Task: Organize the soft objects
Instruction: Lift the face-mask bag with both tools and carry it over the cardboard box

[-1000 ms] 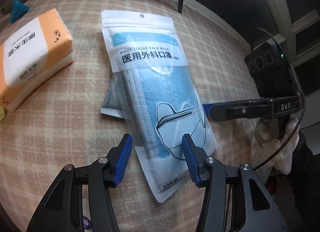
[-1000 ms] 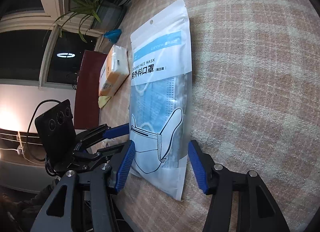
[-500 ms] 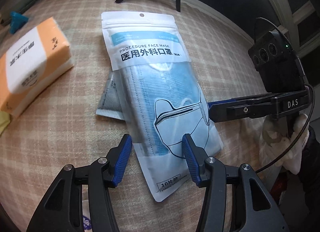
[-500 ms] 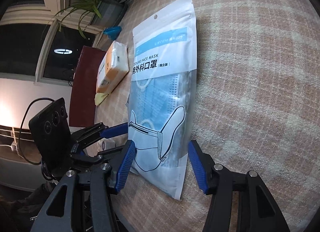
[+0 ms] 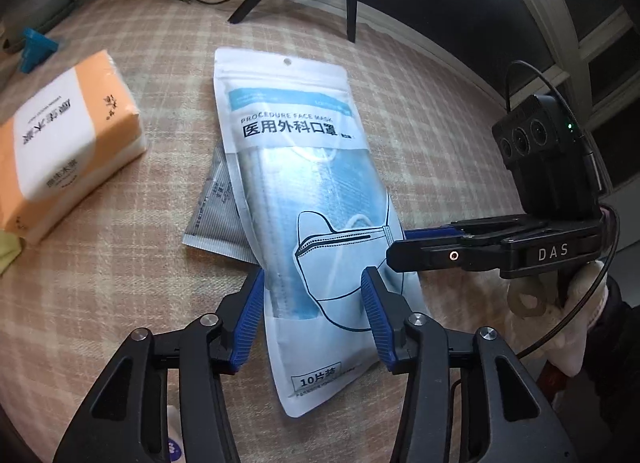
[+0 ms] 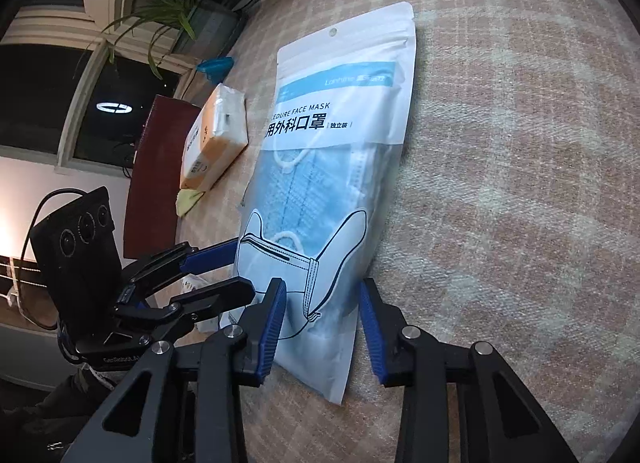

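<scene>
We are at the pick-up: our left gripper (image 5: 312, 315) is unclenched over the mask pouch (image 5: 312, 215), which lies flat on the checked cloth (image 5: 120, 263). Our right gripper (image 6: 322, 327), jaws just narrowing, brackets its edge without pressing; next it must pinch. Only the left view shows the grey sachet (image 5: 218, 211) underneath.

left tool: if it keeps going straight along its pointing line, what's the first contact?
Most likely the mask pouch. The left tool points steeply down with the pouch's lower half lying between its fingers on the tablecloth. Depth is unclear, but nothing else sits in that line; the right tool is off to the side.
</scene>
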{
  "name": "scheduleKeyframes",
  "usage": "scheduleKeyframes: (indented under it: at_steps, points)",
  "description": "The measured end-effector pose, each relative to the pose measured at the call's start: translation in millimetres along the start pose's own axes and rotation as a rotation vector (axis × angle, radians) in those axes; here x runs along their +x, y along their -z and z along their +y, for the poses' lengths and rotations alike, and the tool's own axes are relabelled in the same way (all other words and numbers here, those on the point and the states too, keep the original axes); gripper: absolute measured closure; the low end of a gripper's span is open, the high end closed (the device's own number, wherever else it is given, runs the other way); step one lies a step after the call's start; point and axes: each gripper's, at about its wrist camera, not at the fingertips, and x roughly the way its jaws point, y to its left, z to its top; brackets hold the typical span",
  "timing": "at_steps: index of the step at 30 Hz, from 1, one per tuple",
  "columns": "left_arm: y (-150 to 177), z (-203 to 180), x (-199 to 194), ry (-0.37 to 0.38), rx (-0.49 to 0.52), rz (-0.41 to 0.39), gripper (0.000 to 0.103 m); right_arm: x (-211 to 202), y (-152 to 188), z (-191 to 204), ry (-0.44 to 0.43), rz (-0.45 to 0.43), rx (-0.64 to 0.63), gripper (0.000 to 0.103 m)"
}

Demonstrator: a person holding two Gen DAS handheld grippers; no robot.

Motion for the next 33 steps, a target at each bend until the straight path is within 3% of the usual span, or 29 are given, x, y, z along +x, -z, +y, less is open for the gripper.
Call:
scheduleKeyframes:
  at_steps: [17,33]
  points:
    - [-4,-6,-42,0.044,-0.018,-0.113,0.057,-28,9,39,0.041,-0.067,-0.076,0.069]
    - [3,17,-134,0.006,-0.020,-0.298,0.057,-52,4,122,0.050,-0.153,-0.196,0.069]
